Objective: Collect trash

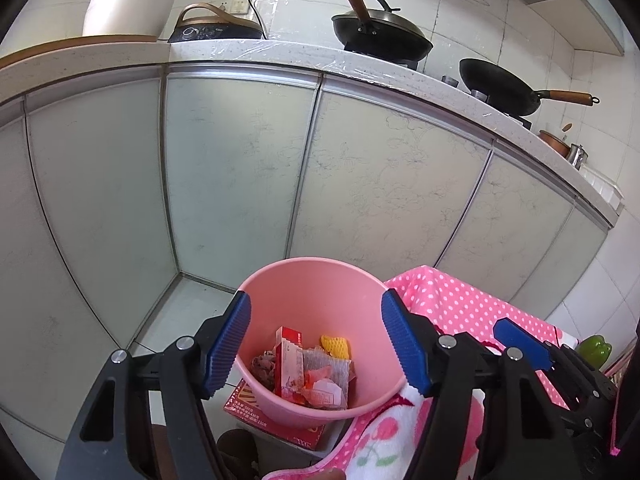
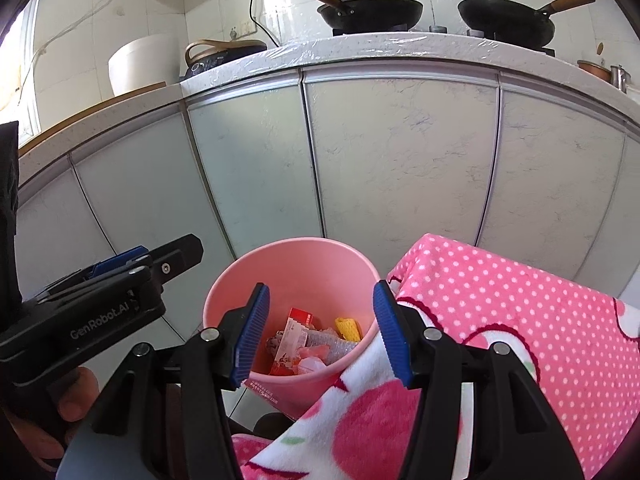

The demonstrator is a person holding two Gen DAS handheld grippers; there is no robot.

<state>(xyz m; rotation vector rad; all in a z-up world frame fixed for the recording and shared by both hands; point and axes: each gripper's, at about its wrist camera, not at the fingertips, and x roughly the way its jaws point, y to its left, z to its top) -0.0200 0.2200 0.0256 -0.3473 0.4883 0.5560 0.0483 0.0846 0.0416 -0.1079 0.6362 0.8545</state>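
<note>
Hovering both the left gripper and right gripper spread and empty above the round pink plastic bin, left of the pink polka-dot towel, you already have wrappers inside, seemingly nearly done.

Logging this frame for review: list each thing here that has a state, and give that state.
left gripper: open, empty, above the bin
right gripper: open, empty
pink bin: upright, no lid, partly filled with trash
red carton: standing in the bin
near wok: lidded
far wok: uncovered
pink towel: draped beside the bin
</note>
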